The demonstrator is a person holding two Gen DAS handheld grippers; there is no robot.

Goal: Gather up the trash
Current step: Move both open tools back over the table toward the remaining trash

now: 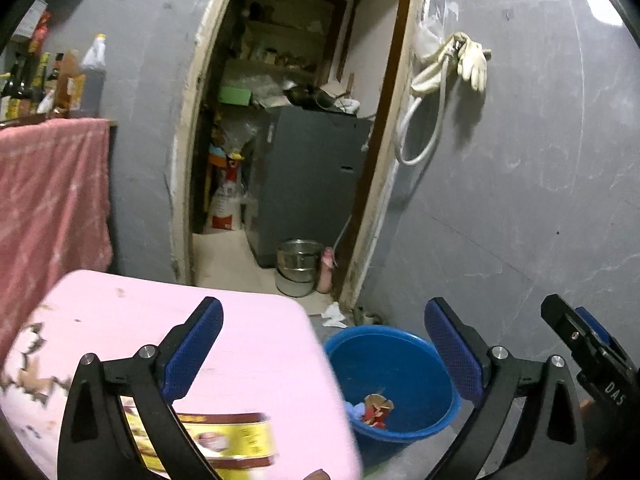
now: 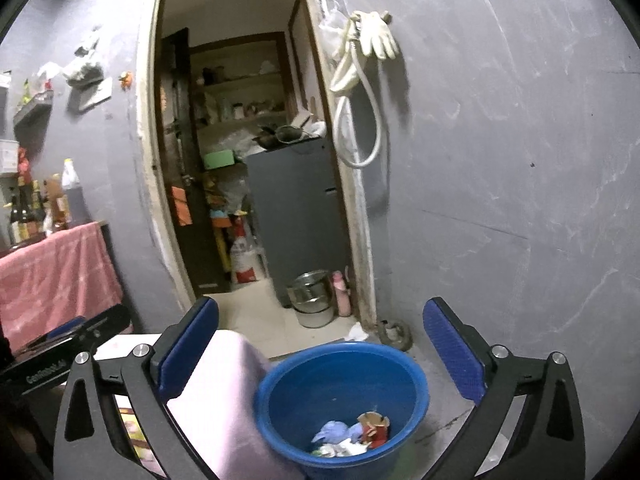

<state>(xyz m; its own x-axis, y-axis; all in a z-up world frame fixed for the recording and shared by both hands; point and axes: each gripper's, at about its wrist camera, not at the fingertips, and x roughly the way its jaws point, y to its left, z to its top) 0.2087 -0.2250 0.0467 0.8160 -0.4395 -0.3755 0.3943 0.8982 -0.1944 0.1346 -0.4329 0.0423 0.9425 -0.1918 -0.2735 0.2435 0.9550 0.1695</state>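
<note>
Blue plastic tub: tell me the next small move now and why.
Probably swing the left tongs down to the yellow-and-red printed packet on the pink table. Both the left and the right tongs stand open and empty, the blue plastic tub already holds scraps, and that packet lies nearest.

Glossy blue plastic bucket, shiny metal pot, pink cloth, matt scuffed grey wall.

both wrist views looked forward and slightly down from close above a round blue plastic tub, facing a grey wall's open doorway. the left view sat further left, over a pink table.
</note>
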